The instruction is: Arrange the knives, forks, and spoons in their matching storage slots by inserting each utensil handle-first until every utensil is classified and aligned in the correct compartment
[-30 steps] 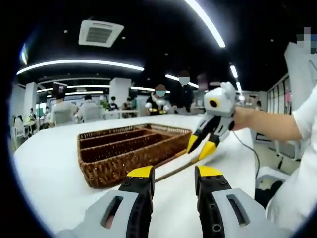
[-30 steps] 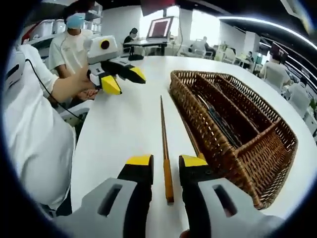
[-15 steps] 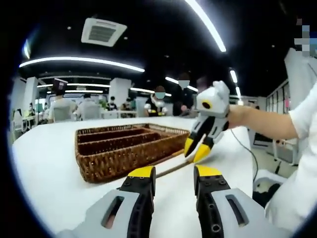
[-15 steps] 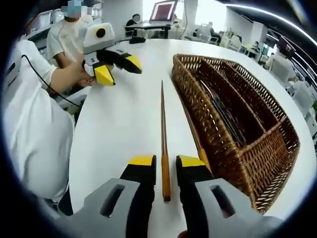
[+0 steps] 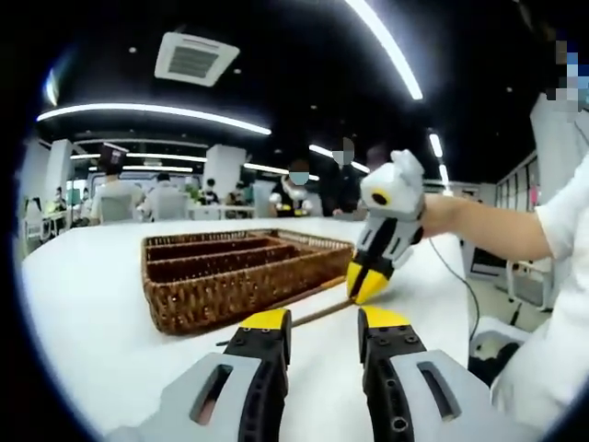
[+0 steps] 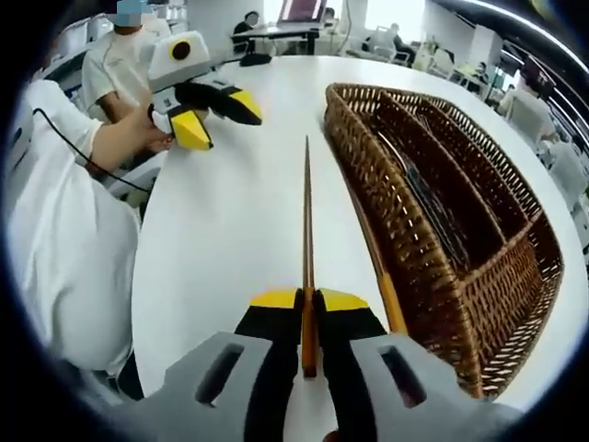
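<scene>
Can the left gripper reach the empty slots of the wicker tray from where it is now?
Probably yes. The left gripper is open and holds nothing, and bare white table lies between it and the wicker tray. The right gripper, shut on a wooden utensil, works alongside the tray, not in that path.

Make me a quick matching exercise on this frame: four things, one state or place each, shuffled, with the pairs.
Things:
1. right gripper
2. left gripper
3. wicker tray
4. second wooden utensil

States or places:
A. lies on the table tight along the tray's near wall
B. jaws apart, holding nothing, above the white table
C. shut on the long wooden utensil
D. divided into long compartments, dark utensils in the middle one

Pairs: 1-C, 2-B, 3-D, 4-A
</scene>
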### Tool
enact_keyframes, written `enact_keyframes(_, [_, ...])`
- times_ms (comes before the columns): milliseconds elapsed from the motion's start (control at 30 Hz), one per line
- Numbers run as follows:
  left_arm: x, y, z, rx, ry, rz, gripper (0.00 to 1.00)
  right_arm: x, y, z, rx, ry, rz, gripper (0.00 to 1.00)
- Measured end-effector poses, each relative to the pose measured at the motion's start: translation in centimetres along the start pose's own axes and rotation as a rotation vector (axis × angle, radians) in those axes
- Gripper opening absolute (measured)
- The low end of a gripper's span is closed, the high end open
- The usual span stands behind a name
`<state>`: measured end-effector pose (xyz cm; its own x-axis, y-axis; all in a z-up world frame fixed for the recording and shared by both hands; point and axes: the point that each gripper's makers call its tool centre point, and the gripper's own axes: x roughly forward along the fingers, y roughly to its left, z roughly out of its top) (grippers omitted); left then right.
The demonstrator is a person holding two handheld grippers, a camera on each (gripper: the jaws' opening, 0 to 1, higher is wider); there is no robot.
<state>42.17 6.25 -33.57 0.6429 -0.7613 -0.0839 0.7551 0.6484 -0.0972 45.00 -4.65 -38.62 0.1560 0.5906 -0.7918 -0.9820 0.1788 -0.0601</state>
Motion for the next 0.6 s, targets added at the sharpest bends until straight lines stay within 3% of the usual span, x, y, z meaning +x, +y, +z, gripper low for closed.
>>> enact_keyframes(300, [0.1, -0.2, -0.2, -0.019, 0.013, -0.01, 0.28, -0.1, 1.0, -0.2, 0.046, -0.004, 0.024, 0.06])
enact_keyframes(600, [0.4, -1.0, -0.3, -0.068, 0.025, -0.043, 0.28, -0.3, 1.9, 0.0, 0.134, -0.082, 0.083, 0.06])
